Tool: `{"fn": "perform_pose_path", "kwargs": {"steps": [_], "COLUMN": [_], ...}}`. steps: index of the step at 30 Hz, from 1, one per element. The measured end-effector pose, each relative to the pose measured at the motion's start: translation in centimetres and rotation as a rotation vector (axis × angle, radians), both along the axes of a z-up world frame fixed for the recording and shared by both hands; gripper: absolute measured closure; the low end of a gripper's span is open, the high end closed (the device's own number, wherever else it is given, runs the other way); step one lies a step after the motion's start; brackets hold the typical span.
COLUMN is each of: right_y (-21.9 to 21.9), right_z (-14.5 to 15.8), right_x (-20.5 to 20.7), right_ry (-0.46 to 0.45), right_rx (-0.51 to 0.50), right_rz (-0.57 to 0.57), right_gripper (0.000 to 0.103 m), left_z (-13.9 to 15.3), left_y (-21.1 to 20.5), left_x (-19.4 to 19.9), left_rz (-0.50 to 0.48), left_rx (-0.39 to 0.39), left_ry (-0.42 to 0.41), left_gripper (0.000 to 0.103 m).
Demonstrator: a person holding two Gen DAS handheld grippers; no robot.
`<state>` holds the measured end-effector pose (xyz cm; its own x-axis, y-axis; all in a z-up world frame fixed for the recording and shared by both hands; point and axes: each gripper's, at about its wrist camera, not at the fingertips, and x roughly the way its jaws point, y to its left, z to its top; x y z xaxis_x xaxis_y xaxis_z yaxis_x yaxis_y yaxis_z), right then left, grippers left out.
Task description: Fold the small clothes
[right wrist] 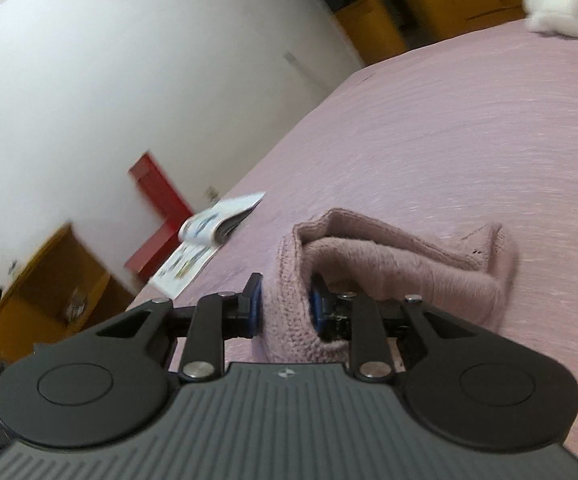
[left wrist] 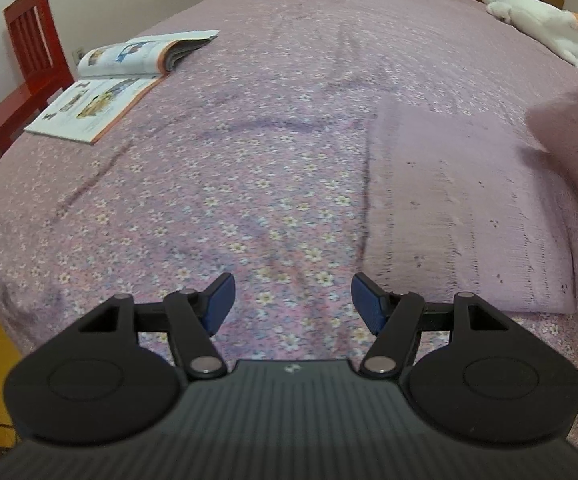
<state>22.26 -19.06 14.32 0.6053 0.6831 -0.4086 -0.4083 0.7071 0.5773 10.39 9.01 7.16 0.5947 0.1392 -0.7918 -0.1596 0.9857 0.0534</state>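
The pink knitted garment lies on the bed, spread flat to the right of the left gripper and a little ahead of it. Its long axis runs away from that gripper toward the far end of the bed. One part of it rises off the bed at the right edge of the left wrist view, blurred, and that seems to be the part the other claw holds.

In the right wrist view the right gripper is clamped on a thick fold of the garment, the knit bunched between the blue pads and hanging as a loose hump beyond them. The right hand is therefore the one in contact. The left gripper hangs over bare floral bedspread with its fingers wide apart and nothing between them, just beside the garment's near left corner.

The knit looks soft and thick, with a ribbed surface and small eyelet holes. It will likely sag and slip rather than hold a crease.

The coming move probably turns on carrying the lifted part across the flat part, leftward toward the open claw. An open book and a red chair sit well to the left, and a plush toy lies far off.
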Motion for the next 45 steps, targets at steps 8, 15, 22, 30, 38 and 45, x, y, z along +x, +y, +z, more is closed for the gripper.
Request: {"fn": "perform_pose_path", "kwargs": {"steps": [8, 15, 22, 30, 38, 45], "right_y": [10.5, 13.9, 11.5, 5.0, -0.6, -1.1], "right_z": [-4.9, -8.2, -6.4, -4.7, -6.4, -9.3], "right_x": [2.5, 0.1, -3.7, -7.8, -8.6, -7.0], "right_ry": [0.142, 0.153, 0.108, 0.026, 0.06, 0.114], "right_rx": [-0.163, -0.147, -0.097, -0.074, -0.108, -0.09], "right_rz": [0.137, 0.162, 0.081, -0.148, -0.372, -0.424], "right_gripper": [0.074, 0.03, 0.028, 0.022, 0.018, 0.018], "left_z": [-0.8, -0.9, 0.1, 1.8, 2.9, 0.9], "left_y": [2.5, 3.5, 3.4, 1.5, -2.8, -7.6], "left_x": [-0.4, -0.3, -0.2, 0.3, 2.7, 6.8], "left_rz": [0.046, 0.037, 0.024, -0.062, -0.219, -0.405], "left_rx": [-0.032, -0.035, -0.079, -0.096, -0.047, 0.026], "left_ry": [0.003, -0.003, -0.044, -0.09, -0.134, -0.089], "left_gripper": [0.037, 0.037, 0.037, 0.037, 0.037, 0.037]}}
